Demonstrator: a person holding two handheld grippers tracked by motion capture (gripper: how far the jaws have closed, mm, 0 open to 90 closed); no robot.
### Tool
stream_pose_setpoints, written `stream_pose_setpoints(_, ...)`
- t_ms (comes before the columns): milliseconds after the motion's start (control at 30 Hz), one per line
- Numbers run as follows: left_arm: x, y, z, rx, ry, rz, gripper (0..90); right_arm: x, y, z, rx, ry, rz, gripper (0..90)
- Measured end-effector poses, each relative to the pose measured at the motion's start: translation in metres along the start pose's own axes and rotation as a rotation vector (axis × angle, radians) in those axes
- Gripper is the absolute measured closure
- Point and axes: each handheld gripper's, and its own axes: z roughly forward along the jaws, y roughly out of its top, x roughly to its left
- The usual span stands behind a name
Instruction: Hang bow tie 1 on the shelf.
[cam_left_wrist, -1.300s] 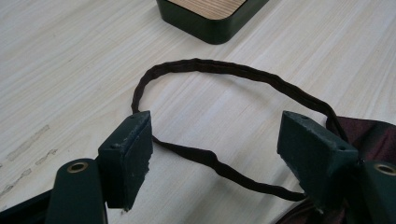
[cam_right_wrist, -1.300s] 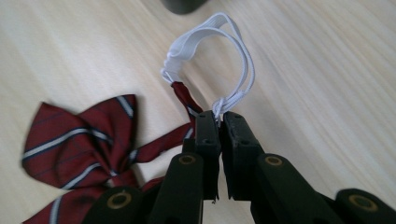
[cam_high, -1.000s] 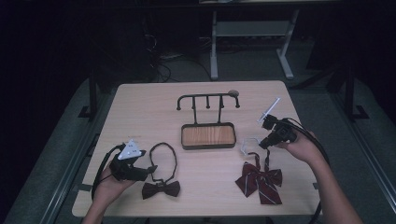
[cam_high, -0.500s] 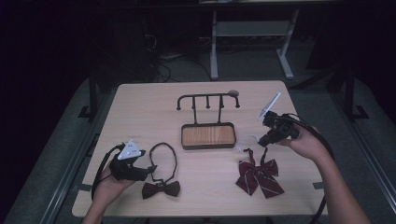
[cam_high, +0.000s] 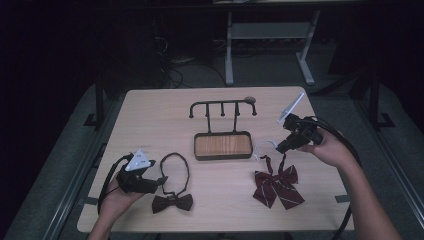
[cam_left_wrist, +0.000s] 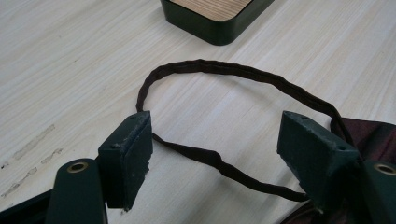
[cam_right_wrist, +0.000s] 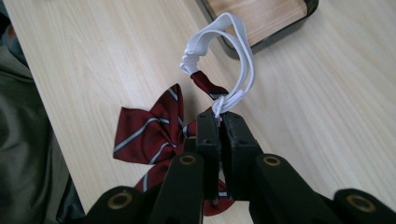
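Observation:
A dark brown bow tie (cam_high: 172, 202) with a looped neck strap (cam_left_wrist: 224, 74) lies at the table's front left. My left gripper (cam_high: 161, 181) rests open on the table there, its jaws either side of the strap (cam_high: 175, 167). A striped maroon bow tie (cam_high: 276, 184) lies at the front right, partly lifted. My right gripper (cam_high: 281, 146) is shut on its white elastic band (cam_right_wrist: 229, 51), holding the band up above the table. In the middle stands a dark rack with hooks (cam_high: 222, 107) on a wooden tray base (cam_high: 223, 145).
The tray base (cam_right_wrist: 261, 21) lies just beyond the held elastic. The table's right edge (cam_high: 330, 150) runs under the right hand. A white metal frame (cam_high: 270, 35) stands on the floor behind the table.
My right gripper has lifted and drawn back toward the far right, pulling the maroon bow tie's elastic up with it. The left gripper has stayed put.

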Motion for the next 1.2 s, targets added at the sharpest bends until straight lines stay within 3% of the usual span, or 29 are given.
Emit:
stream_pose_setpoints(433,0.002,0.001,-0.001,-0.015,-0.003,0.0,27.1,0.004,0.007,-0.019,-0.035,0.008,-0.009,85.6)
stream_pose_setpoints(1200,0.002,0.002,-0.002,-0.02,0.005,0.004,27.1,0.015,0.034,-0.042,-0.03,-0.015,-0.066,85.8)
